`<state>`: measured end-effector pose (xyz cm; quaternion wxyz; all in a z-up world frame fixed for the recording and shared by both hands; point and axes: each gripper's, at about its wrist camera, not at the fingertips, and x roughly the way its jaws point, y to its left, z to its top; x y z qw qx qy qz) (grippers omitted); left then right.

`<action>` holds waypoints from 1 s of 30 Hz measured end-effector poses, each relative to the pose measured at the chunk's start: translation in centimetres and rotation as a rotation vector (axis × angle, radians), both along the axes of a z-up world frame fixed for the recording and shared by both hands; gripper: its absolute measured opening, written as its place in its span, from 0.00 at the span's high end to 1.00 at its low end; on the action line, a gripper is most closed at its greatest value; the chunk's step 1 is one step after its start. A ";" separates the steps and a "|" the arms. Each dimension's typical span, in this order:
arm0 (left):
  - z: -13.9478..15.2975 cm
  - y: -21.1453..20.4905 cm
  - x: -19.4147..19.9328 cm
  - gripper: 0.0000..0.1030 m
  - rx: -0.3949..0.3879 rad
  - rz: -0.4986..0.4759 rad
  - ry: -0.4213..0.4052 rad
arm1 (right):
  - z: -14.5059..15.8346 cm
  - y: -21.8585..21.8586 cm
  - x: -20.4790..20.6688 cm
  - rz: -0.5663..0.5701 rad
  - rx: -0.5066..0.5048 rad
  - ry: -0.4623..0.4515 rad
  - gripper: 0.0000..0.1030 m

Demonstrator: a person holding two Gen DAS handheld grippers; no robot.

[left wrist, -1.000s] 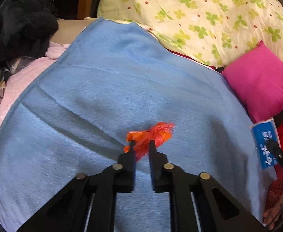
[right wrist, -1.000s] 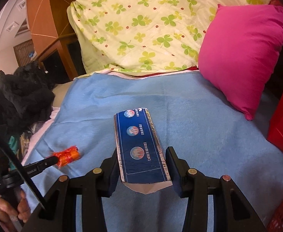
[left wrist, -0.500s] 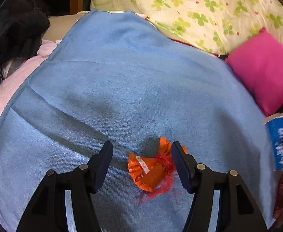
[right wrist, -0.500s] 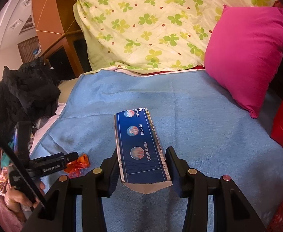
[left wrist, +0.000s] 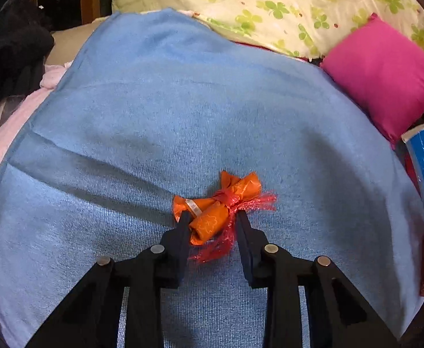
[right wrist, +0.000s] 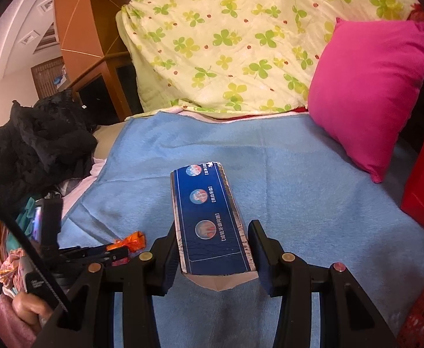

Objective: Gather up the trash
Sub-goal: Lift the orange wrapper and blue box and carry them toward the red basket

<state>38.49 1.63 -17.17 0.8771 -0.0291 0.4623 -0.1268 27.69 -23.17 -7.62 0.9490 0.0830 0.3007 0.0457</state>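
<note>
Item one: orange wrapper [left wrist: 216,213], crumpled, tied with red mesh netting [left wrist: 235,217], lying on the blue blanket [left wrist: 183,101] near its front edge. Your left gripper [left wrist: 212,217] straddles it, jaws closing, fingertips at either flank of the bundle, which sits between them; whether the pads already press is hard to tell. You bracket the thick middle, likely so the loose netting does not slip free.

Item two: blue toothpaste box [right wrist: 209,220], flattened at the near end, clamped by its long sides in your right gripper [right wrist: 212,249] and carried level above the blanket, presumably kept in hand until a bin is reached.

Changes: a second ago the left jaws pinched the wrapper off the blanket; half a second ago they stood wide with it dropped between them; now they narrow on it again. The box grip is unchanged.
</note>
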 end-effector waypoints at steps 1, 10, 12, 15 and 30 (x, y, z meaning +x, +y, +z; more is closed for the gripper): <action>0.2 0.0 -0.2 0.83 -0.001 0.001 -0.007 | 0.2 0.0 -0.3 -0.001 -0.002 -0.006 0.54; 6.1 0.9 -4.2 0.87 -0.078 0.022 -0.130 | 3.3 0.3 -4.3 0.002 -0.020 -0.088 0.54; 8.2 0.8 -5.7 0.87 -0.095 0.027 -0.175 | 4.0 0.4 -5.4 0.003 -0.022 -0.108 0.54; 11.0 0.3 -7.8 0.87 -0.112 0.037 -0.238 | 5.1 0.1 -7.5 -0.001 -0.016 -0.144 0.54; 21.5 -6.2 -17.4 0.87 -0.066 -0.028 -0.541 | 9.5 -5.2 -19.5 -0.105 -0.017 -0.365 0.54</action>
